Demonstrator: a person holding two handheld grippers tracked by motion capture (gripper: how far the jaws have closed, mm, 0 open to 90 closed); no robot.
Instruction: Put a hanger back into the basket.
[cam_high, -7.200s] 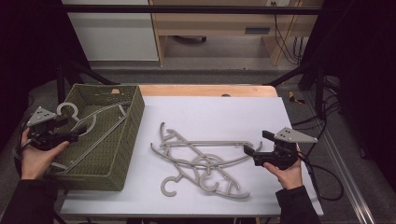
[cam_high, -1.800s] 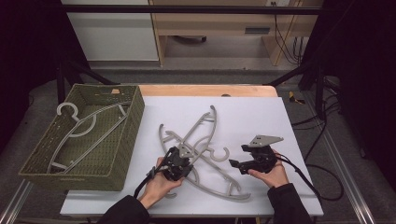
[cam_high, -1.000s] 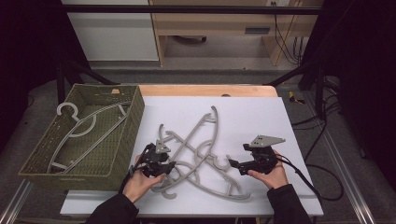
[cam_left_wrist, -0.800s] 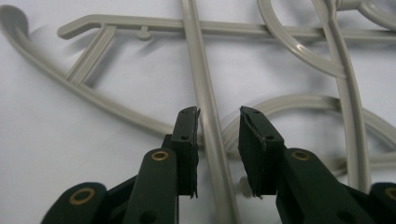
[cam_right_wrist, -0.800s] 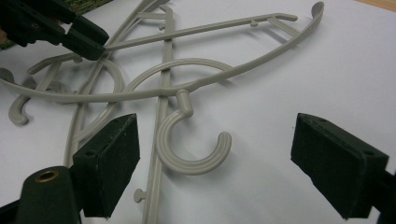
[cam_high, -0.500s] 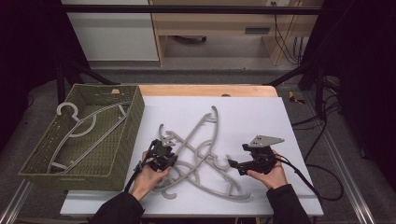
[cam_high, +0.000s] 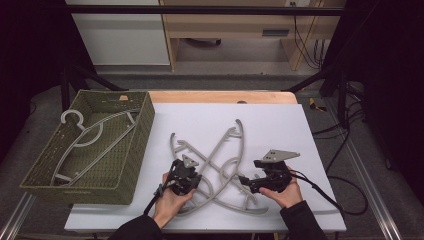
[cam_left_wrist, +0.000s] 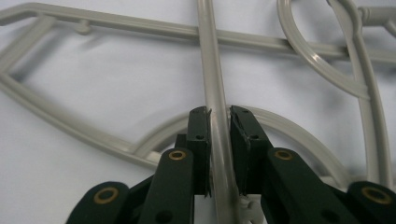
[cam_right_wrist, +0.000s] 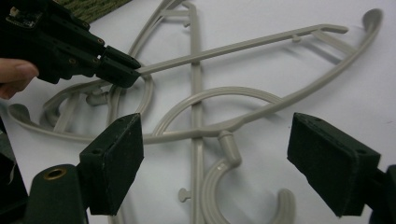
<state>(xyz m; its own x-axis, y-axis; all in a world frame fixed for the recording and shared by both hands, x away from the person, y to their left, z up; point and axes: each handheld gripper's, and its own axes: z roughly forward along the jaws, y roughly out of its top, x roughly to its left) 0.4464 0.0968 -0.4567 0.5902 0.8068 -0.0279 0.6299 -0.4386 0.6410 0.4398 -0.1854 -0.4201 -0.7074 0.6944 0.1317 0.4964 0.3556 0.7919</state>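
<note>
Your left gripper (cam_left_wrist: 218, 140) is clamped on the grey hanger's bar (cam_left_wrist: 211, 79), crossed with another hanger (cam_high: 197, 150) mid-table. Lift straight, untangle, carry to the green basket (cam_high: 130, 150). Right gripper (cam_right_wrist: 233, 168) jaws apart, empty.

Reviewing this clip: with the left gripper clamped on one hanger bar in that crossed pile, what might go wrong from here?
1. The left gripper pinches a bar of one grey hanger that lies crossed with another hanger; lifting may drag the second along.
2. The grip is on a thin, smooth bar, so the hanger may swing or slip between the fingers.
3. The right gripper stands open over the pile and holds nothing down.
</note>
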